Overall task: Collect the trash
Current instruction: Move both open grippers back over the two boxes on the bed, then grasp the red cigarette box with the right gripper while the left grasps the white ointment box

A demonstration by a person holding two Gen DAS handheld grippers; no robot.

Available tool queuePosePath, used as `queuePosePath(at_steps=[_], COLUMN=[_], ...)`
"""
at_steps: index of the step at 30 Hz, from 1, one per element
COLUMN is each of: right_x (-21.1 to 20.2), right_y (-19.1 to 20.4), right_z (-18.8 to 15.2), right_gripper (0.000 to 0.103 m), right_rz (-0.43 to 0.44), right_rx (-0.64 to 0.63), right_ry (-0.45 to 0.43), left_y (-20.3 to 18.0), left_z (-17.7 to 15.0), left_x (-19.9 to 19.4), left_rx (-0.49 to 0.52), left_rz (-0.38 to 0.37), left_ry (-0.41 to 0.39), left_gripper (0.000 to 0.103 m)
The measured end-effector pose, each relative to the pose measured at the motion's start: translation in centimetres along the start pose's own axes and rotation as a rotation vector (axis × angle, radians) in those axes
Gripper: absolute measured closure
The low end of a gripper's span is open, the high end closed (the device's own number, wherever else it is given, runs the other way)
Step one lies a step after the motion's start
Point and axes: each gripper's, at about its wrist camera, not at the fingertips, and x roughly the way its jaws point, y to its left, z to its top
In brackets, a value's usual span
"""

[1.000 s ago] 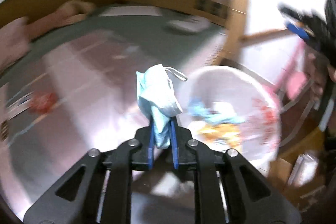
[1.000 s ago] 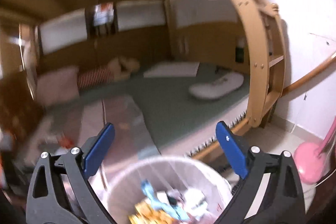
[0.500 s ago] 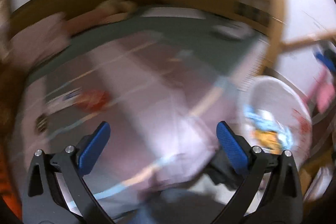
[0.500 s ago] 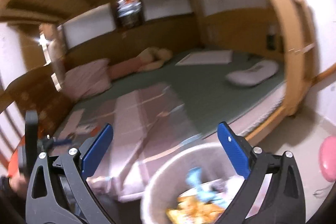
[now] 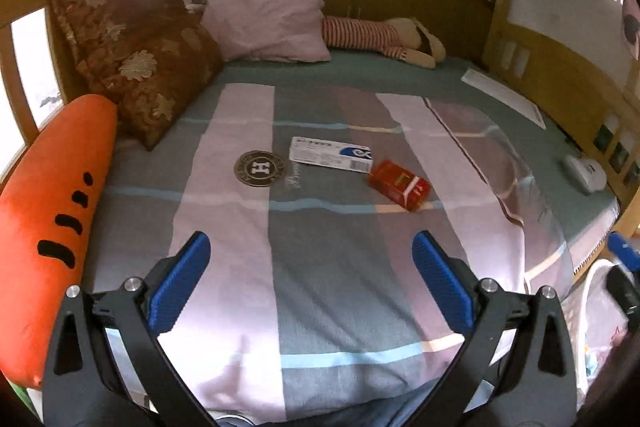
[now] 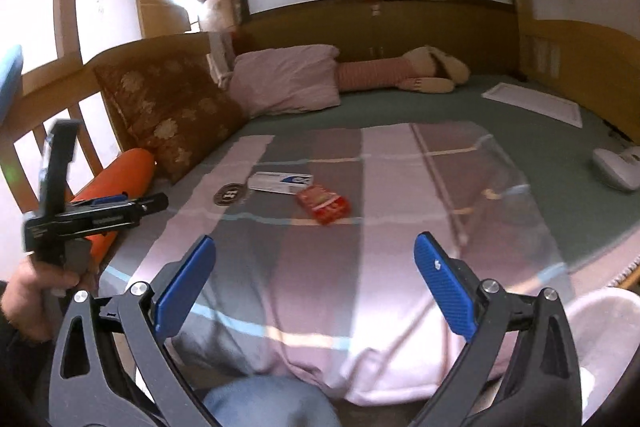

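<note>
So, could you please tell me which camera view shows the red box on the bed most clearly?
The left wrist view: the red box is sharp, larger and seen from above. The right wrist view shows it smaller, lower-angled and slightly blurred.

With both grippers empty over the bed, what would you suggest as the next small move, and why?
Probably ease the right gripper forward toward the red box. Both it and the left gripper stand open with nothing between the pads, and the red box lies loose on the striped blanket beside the white box, slightly nearer the grippers and on the right-hand side.
</note>
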Motion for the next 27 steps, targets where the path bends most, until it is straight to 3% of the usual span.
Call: queuePosePath(at_steps=[3, 10, 13, 18, 24, 25, 27], right_x=[2.2, 7.5, 13.5, 23.5, 32.5, 33.1, 33.3], right_y=[1.3, 2.5, 2.0, -0.1, -2.4, -2.8, -3.4], right_z=[0.2, 2.0, 3.1, 4.3, 2.7, 2.5, 2.1], right_gripper=[0.006, 0.006, 0.004, 0.004, 0.005, 0.006, 0.021], right_rz=[0.019, 0.037, 0.009, -0.007, 0.002, 0.009, 0.025], right_rx=[-0.03, -0.107, -0.175, -0.184, -0.206, -0.193, -0.153], right_ry=[0.024, 0.087, 0.168, 0.291, 0.459, 0.471, 0.471], left_y=[0.2, 0.5, 0.9, 1.5, 1.4, 1.3, 0.9], left_z=[-0.3, -0.3, -0.4, -0.4, 0.4, 0.7, 1.6], left_x=[0.5, -0.3, -0.2, 0.1, 1.9, 2.6, 4.3], left_rx=[-0.01, -0.007, -0.02, -0.026, 0.001, 0.018, 0.063], left_rz=[-0.012, -0.027, -0.027, -0.018, -0.004, 0.0, 0.008], left_ry=[0.035, 0.016, 0.026, 0.037, 0.06, 0.069, 0.086], left_gripper=[0.002, 0.002, 0.002, 0.002, 0.002, 0.002, 0.002])
